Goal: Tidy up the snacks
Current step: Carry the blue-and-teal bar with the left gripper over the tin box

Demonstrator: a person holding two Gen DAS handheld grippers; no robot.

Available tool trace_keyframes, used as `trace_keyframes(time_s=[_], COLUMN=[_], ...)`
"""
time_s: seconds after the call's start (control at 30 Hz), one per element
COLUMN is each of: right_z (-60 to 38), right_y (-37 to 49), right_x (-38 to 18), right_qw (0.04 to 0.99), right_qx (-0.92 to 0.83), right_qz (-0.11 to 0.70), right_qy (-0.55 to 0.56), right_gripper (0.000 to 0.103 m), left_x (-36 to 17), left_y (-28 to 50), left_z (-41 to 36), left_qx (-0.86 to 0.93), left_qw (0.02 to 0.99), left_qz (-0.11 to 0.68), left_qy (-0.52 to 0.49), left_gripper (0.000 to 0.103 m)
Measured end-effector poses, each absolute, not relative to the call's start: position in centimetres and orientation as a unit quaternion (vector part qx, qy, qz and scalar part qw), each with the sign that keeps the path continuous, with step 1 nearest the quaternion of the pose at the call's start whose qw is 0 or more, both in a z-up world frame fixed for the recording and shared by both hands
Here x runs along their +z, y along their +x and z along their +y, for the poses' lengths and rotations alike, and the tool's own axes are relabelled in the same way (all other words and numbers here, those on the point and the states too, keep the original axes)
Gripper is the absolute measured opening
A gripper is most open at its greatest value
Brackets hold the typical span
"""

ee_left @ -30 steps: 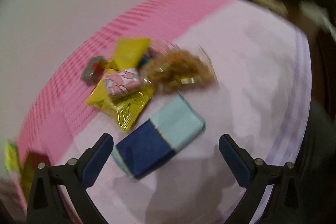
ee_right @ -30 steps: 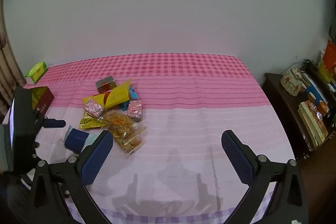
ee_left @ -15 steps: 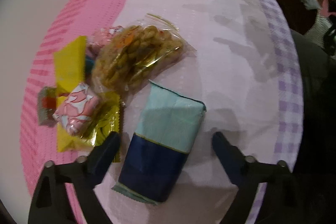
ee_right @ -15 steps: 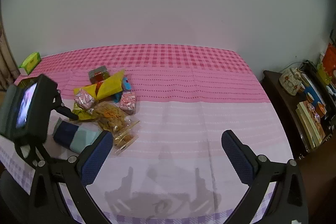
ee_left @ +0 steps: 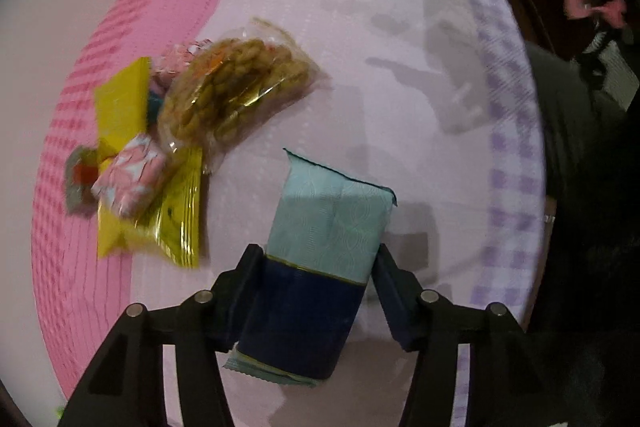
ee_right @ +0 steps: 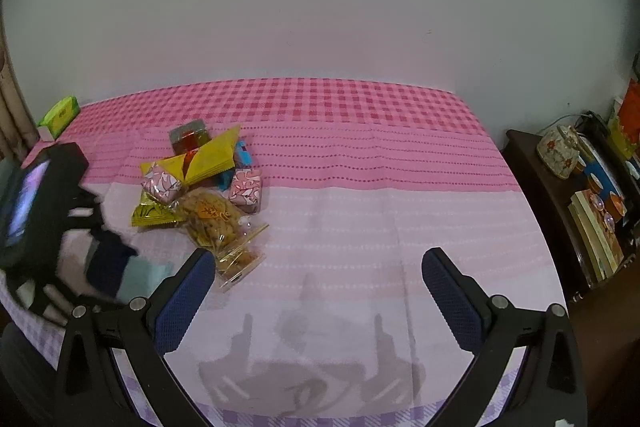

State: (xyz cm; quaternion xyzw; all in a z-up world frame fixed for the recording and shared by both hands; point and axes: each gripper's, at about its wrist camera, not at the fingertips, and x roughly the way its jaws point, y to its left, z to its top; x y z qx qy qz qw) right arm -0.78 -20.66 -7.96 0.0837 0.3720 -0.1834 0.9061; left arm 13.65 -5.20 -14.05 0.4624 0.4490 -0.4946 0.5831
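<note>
The navy and pale-teal snack packet (ee_left: 316, 267) lies on the pink tablecloth (ee_left: 400, 87) directly between the two fingers of the left gripper (ee_left: 316, 287), which are closed against its dark lower half on both sides, while its teal end points away from the camera. To its left, close but apart, sits the pile of other snacks: a clear bag of fried snacks (ee_left: 236, 91), a gold packet (ee_left: 176, 227), a pink patterned packet (ee_left: 132, 181) on top of it and a yellow packet (ee_left: 120, 103). The right gripper (ee_right: 316, 303) hovers over a bare part of the cloth with its fingers wide apart and nothing between them; the fried-snack bag lies just beyond its left finger.
</note>
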Motion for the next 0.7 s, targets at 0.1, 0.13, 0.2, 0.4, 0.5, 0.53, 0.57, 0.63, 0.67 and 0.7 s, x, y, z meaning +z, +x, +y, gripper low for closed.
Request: trace_keyframes(time_s=[0.1, 0.13, 0.2, 0.4, 0.5, 0.53, 0.57, 0.63, 0.67, 0.7], right_z=[-20.6, -20.5, -20.2, -18.1, -17.4, -17.3, -17.2, -17.1, -17.0, -16.9], right_y=[-1.0, -1.0, -1.2, -1.5, -1.8, -1.9, -2.2, -2.6, -2.7, -2.9], right_x=[-7.7, -7.6, -7.3, -6.6, -6.1, -5.8, -5.4, -4.8, -4.5, -4.3], right_qw=[0.908, 0.908, 0.911, 0.917, 0.919, 0.921, 0.923, 0.926, 0.927, 0.928], right_qx=[-0.182, -0.18, -0.174, -0.159, -0.161, -0.16, -0.159, -0.158, -0.158, -0.158], right_qz=[0.366, 0.367, 0.363, 0.359, 0.355, 0.351, 0.345, 0.336, 0.333, 0.331], right_qy=[0.089, 0.091, 0.092, 0.072, 0.058, 0.059, 0.061, 0.064, 0.063, 0.063], right_gripper=[0.102, 0.102, 0.102, 0.102, 0.102, 0.102, 0.102, 0.102, 0.102, 0.102], left_x=[-12.4, -11.9, -11.2, -9.4, -8.0, -7.2, -6.7, -5.3, -4.0, -3.1], left_y=[13.4, 13.3, 12.5, 8.1, 7.0, 6.6, 6.3, 5.6, 5.0, 4.5], left_z=[-3.2, -2.8, -1.3, 1.2, 3.3, 4.1, 4.3, 5.7, 6.7, 7.5], left_qx=[-0.46, -0.442, -0.408, -0.3, -0.239, -0.215, -0.199, -0.16, -0.145, -0.13], left_qw=[0.643, 0.668, 0.71, 0.816, 0.858, 0.873, 0.881, 0.9, 0.907, 0.915], left_qz=[0.45, 0.448, 0.446, 0.434, 0.421, 0.41, 0.403, 0.384, 0.374, 0.363], left_qy=[0.415, 0.398, 0.362, 0.236, 0.171, 0.157, 0.149, 0.134, 0.127, 0.121], left_gripper=[0.056, 0.056, 0.056, 0.056, 0.056, 0.056, 0.056, 0.056, 0.056, 0.056])
